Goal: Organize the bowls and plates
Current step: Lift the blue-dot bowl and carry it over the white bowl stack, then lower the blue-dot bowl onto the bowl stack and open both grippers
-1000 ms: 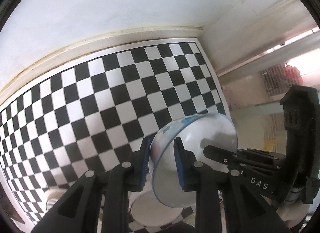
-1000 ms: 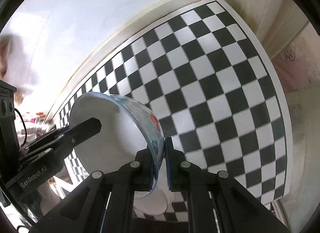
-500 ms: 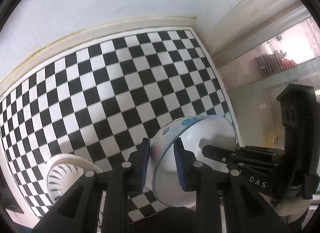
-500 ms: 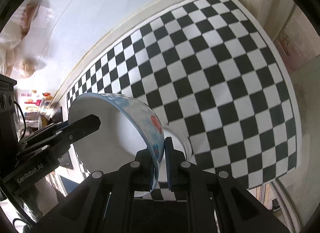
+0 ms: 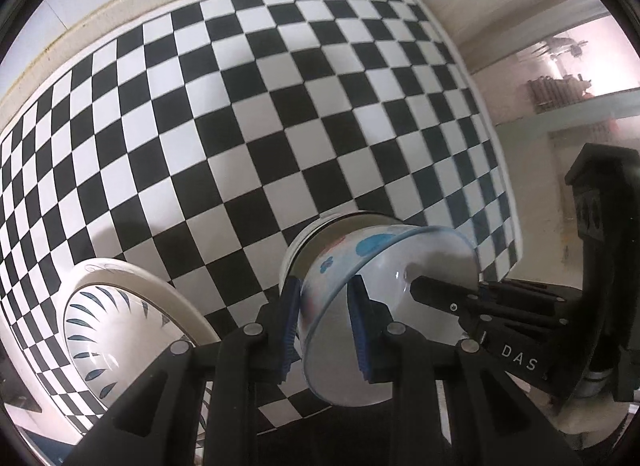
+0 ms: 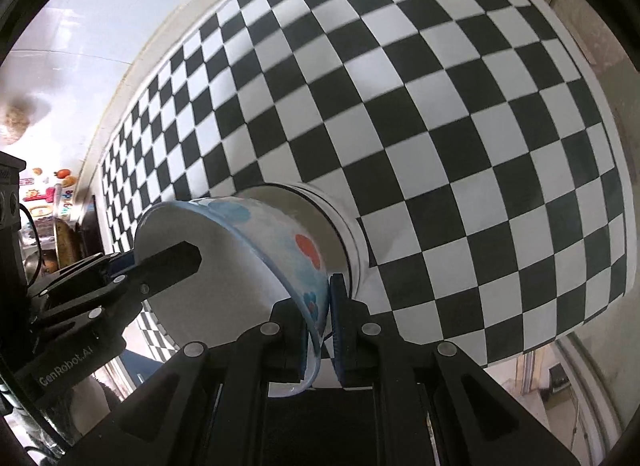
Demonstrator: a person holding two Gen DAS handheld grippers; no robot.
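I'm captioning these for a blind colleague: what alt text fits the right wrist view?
The right gripper pinches the rim of a floral bowl, tilted into a white bowl on a checkerboard mat. The left gripper reaches in from the left.

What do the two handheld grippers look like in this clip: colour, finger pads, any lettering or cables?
Both are matte black plastic with silver screw heads. The left gripper has ribbed blue pads and, seen from the right wrist, white "GenRobot.AI" lettering and a thin black cable. The right gripper has dark blue pads and white "DAS" lettering. No sleeves visible.
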